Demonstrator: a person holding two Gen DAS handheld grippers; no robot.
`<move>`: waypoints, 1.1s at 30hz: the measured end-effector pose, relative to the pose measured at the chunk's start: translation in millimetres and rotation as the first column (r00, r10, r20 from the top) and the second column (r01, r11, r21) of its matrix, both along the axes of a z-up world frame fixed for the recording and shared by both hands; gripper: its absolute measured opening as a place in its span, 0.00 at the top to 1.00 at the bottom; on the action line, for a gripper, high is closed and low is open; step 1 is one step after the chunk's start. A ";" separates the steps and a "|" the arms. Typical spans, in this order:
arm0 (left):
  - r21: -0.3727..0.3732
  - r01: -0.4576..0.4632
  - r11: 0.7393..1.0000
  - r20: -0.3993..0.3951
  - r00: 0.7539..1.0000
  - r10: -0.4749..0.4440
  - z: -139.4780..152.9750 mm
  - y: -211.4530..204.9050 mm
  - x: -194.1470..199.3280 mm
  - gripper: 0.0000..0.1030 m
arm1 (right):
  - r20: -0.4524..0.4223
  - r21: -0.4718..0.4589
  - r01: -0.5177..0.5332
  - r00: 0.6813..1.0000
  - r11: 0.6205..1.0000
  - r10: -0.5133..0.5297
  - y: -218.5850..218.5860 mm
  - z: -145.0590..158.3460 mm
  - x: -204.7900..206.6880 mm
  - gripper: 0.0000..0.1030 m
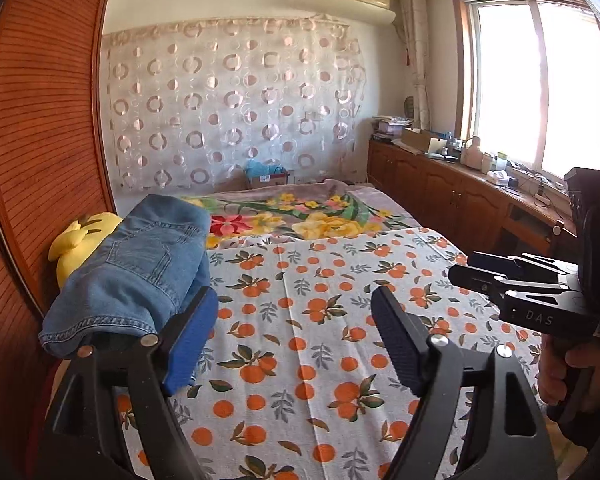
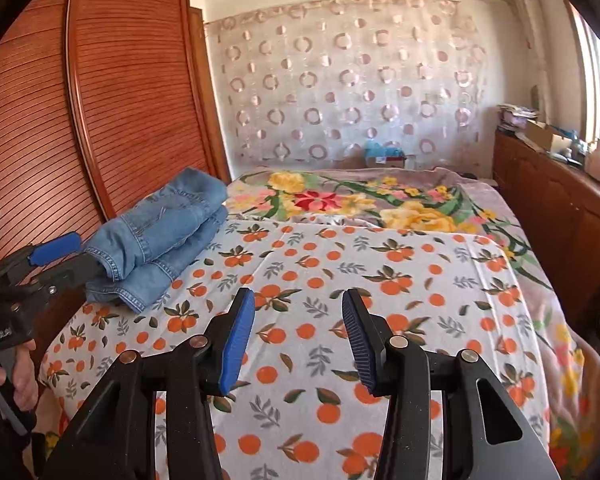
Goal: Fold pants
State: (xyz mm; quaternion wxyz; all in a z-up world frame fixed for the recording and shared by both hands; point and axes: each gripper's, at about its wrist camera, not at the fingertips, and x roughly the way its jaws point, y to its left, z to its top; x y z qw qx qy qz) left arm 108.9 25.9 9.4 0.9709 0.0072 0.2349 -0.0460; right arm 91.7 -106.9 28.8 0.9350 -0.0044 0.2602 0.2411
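Observation:
Folded blue jeans [image 1: 136, 268] lie in a stack at the left edge of the bed, next to the wardrobe. My left gripper [image 1: 296, 320] is open wide with only the orange-print sheet [image 1: 320, 360] showing between its fingers. The jeans' hem lies against the outer side of its left finger [image 1: 192, 340]. In the right wrist view the jeans [image 2: 160, 236] sit at the left, with the left gripper [image 2: 70, 260] at their near end. My right gripper [image 2: 298, 320] hangs open over the sheet with nothing in it, well right of the jeans. It also shows at the right of the left wrist view [image 1: 466, 266].
A yellow plush toy [image 1: 76, 244] lies behind the jeans against the wooden wardrobe [image 1: 48, 120]. A flowered blanket [image 1: 300, 216] covers the far half of the bed. Low wooden cabinets [image 1: 440, 184] with clutter run under the window on the right. A hand [image 2: 20, 376] holds the left gripper's handle.

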 end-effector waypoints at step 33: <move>0.022 -0.014 1.000 0.016 1.000 0.013 19.1 -25.3 -39.4 0.15 | 0.106 -0.008 0.126 0.987 0.992 -0.124 -18.7 9.1 -81.1 0.16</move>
